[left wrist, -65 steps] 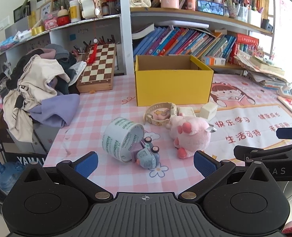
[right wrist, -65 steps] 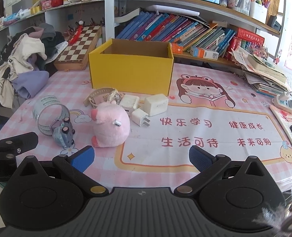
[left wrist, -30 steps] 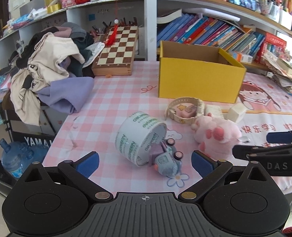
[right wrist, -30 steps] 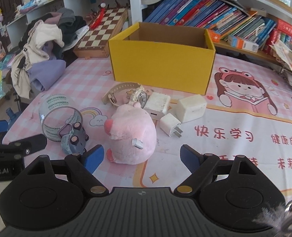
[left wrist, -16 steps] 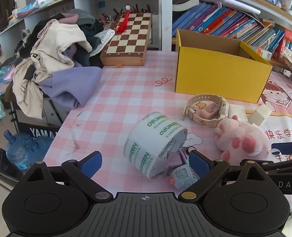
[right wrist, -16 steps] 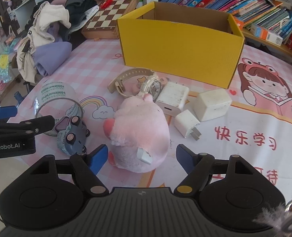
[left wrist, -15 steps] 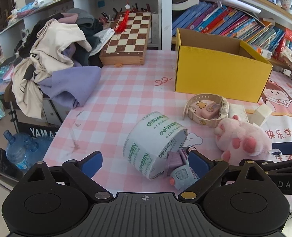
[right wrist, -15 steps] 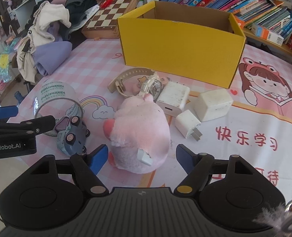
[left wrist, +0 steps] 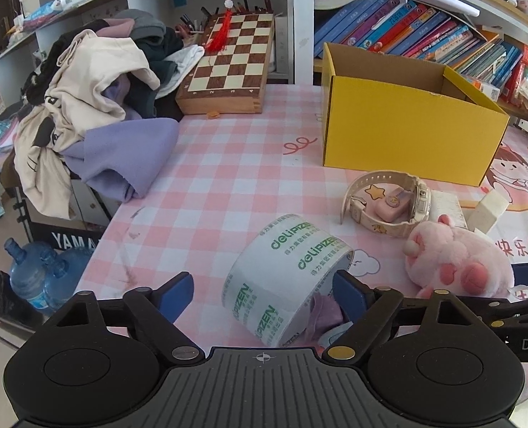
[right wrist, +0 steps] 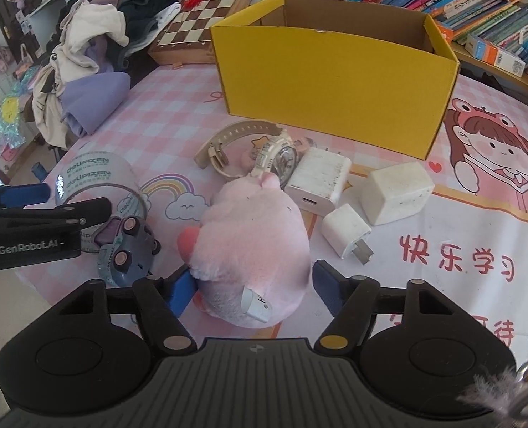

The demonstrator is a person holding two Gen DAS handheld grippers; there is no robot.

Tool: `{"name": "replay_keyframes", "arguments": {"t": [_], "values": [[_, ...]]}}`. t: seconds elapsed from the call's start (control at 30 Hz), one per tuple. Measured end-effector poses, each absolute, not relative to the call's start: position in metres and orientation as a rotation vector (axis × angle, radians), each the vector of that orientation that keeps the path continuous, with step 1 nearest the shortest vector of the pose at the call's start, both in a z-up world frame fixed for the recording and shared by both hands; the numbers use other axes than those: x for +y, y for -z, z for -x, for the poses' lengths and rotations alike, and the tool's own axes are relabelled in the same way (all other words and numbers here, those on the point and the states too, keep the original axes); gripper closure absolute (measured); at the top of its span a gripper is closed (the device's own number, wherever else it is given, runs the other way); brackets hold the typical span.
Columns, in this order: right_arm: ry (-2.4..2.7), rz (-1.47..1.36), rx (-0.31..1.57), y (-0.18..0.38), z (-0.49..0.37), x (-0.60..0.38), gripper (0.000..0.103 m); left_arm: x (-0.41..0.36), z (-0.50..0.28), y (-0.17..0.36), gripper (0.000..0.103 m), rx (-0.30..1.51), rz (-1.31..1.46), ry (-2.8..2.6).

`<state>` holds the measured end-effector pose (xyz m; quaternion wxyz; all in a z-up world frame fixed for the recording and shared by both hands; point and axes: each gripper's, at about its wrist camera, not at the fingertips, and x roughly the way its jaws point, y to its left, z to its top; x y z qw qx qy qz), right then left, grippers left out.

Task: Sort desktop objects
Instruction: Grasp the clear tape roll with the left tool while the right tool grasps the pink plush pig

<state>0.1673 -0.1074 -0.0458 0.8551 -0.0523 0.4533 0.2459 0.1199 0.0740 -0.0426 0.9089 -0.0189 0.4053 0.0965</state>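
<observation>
Looking along the left gripper (left wrist: pixel 264 290), its blue-padded fingers stand apart on either side of the tape roll (left wrist: pixel 285 280), which lies on its side on the pink checked tablecloth (left wrist: pixel 228 178), left of and in front of the yellow cardboard box (left wrist: pixel 406 132). Only this view shows the roll's green "deli" lettering clearly, and the water bottles (left wrist: pixel 32 278) on the floor far left of the box. The toy car (left wrist: pixel 326 315) is almost wholly hidden here behind the roll and the right finger; the right wrist view shows the toy car (right wrist: pixel 128 249) plainly, grey-blue with pink wheels, touching the tape roll (right wrist: pixel 96 182).

The right gripper (right wrist: pixel 251 290) has its fingers apart around the rear of the pink plush pig (right wrist: pixel 253 246), not visibly pressing it. The pig sits in front of the box (right wrist: pixel 335 75), just behind it a cream wristwatch (right wrist: pixel 249 149). The left view shows a small pink item (left wrist: pixel 392 208) inside the watch strap that the right view hides. Right of the pig, three white chargers (right wrist: pixel 356 192) lie close together; the left view cuts them off behind the pig (left wrist: pixel 456 260). The box interior is hard to see into.
</observation>
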Motion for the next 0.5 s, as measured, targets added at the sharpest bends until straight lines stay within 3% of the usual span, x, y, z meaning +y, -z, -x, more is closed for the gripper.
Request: {"name": "replay_keyframes", "arguments": {"t": [0.17, 0.33, 0.5], "values": [[-0.524, 0.104, 0.946, 0.045, -0.167, -0.109, 0.045, 0.073, -0.121, 0.043, 0.029, 0.839, 0.043, -0.189], [-0.520, 0.088, 0.931, 0.042, -0.166, -0.114, 0.048, 0.073, -0.122, 0.043, 0.046, 0.836, 0.051, -0.190], [-0.521, 0.079, 0.921, 0.039, -0.164, -0.118, 0.049, 0.074, -0.122, 0.042, 0.053, 0.820, 0.052, -0.197]]}}
